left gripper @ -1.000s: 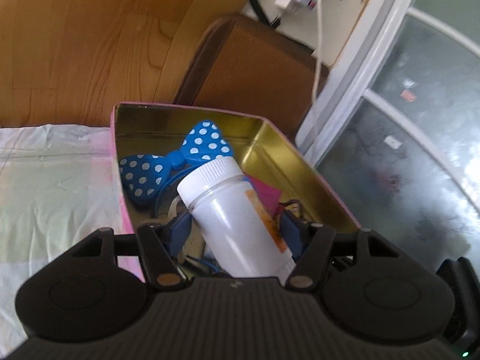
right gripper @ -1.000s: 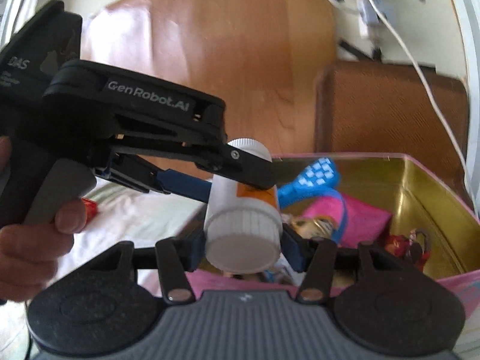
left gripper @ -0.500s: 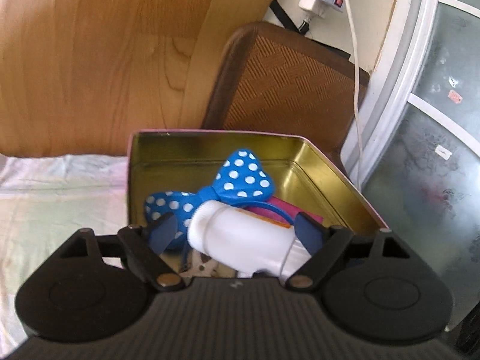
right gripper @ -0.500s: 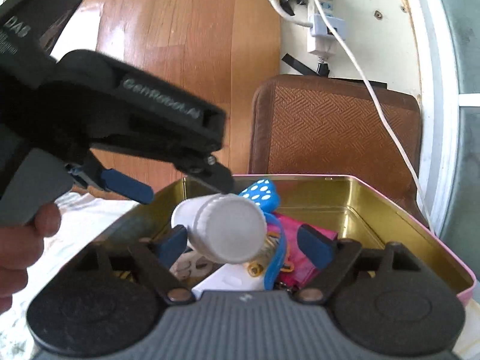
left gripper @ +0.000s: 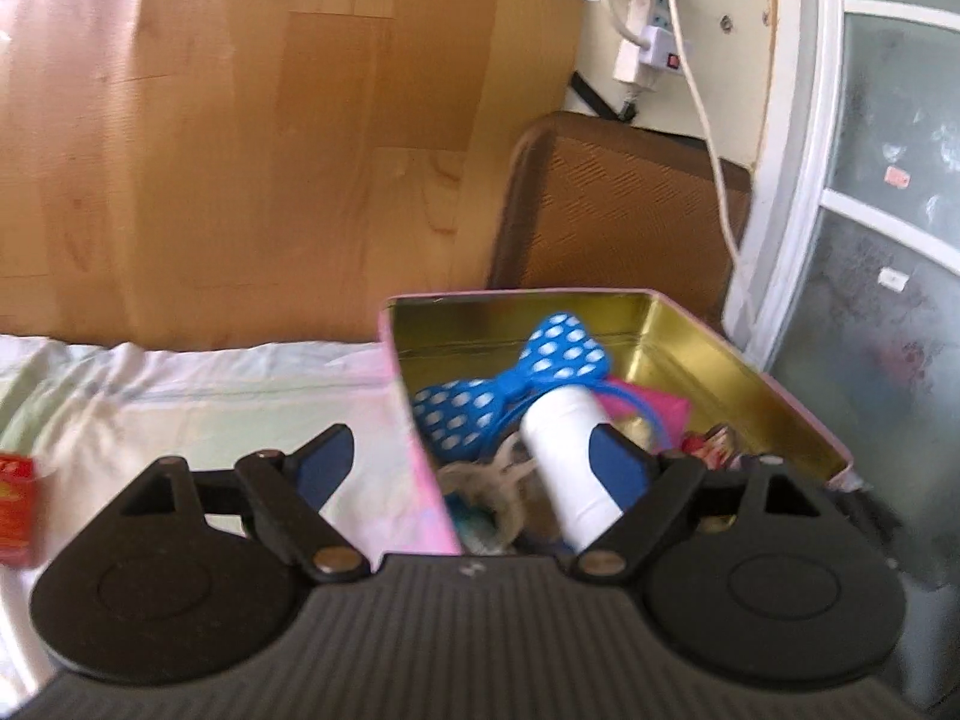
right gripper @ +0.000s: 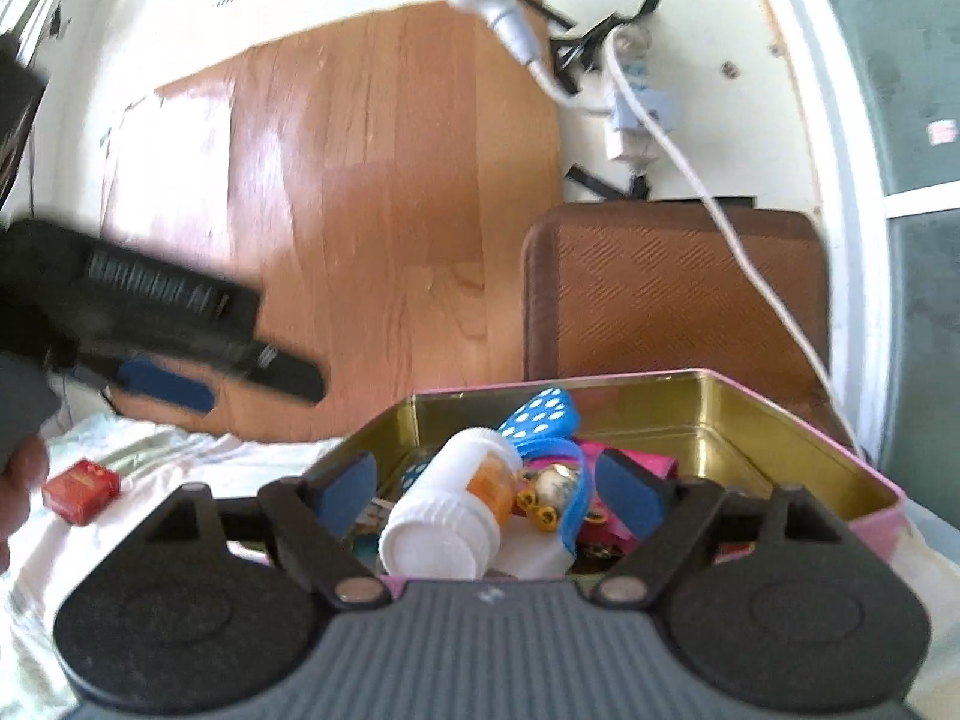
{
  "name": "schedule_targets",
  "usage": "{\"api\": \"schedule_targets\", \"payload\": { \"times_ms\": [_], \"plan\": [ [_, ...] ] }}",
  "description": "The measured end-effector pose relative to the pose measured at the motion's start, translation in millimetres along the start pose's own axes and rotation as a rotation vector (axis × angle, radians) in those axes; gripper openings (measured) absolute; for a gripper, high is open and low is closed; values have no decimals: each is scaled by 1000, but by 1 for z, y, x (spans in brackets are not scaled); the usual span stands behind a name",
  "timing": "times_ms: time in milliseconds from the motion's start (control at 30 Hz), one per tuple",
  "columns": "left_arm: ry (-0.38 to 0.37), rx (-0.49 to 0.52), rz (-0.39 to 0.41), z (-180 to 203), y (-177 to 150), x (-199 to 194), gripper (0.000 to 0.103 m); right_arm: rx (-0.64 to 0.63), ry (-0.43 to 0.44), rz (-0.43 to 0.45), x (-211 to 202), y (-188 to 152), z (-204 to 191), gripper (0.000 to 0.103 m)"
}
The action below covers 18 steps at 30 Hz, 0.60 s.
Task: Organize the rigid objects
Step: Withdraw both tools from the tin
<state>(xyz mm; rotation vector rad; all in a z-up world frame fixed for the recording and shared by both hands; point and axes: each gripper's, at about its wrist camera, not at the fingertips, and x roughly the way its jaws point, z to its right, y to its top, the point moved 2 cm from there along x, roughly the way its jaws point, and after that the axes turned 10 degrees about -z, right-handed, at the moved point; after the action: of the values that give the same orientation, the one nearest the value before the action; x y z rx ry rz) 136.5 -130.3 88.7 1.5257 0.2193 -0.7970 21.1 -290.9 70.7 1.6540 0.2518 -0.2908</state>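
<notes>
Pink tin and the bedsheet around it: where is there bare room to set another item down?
Inside the pink tin, only the gold floor along the far wall and right corner is bare; the white bottle and blue bow crowd the near side. The sheet between tin and red box is free.

Left tongs and right tongs both gape wide, gripping nothing

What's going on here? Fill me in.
A person is sorting small items into a pink tin with a handheld claw in each hand. The white pill bottle now lies inside it, on a blue polka-dot bow and other trinkets. Both claws have just been opening: the right claw and left claw grip nothing. A red box waits on the sheet.
</notes>
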Motion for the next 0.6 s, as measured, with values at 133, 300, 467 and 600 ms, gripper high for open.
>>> {"api": "schedule_targets", "payload": {
  "times_ms": [133,300,467,600],
  "plan": [
    [39,30,12,-1,-19,-11,87,96,-30,33,-20,-3,6,82],
    [87,69,19,-5,-39,-26,87,223,10,-14,-35,-8,15,82],
    [98,58,4,-15,-50,-32,87,258,33,-52,-39,-9,10,82],
    [104,43,-1,-25,-58,-36,87,246,39,-61,-41,-8,0,82]
  ]
}}
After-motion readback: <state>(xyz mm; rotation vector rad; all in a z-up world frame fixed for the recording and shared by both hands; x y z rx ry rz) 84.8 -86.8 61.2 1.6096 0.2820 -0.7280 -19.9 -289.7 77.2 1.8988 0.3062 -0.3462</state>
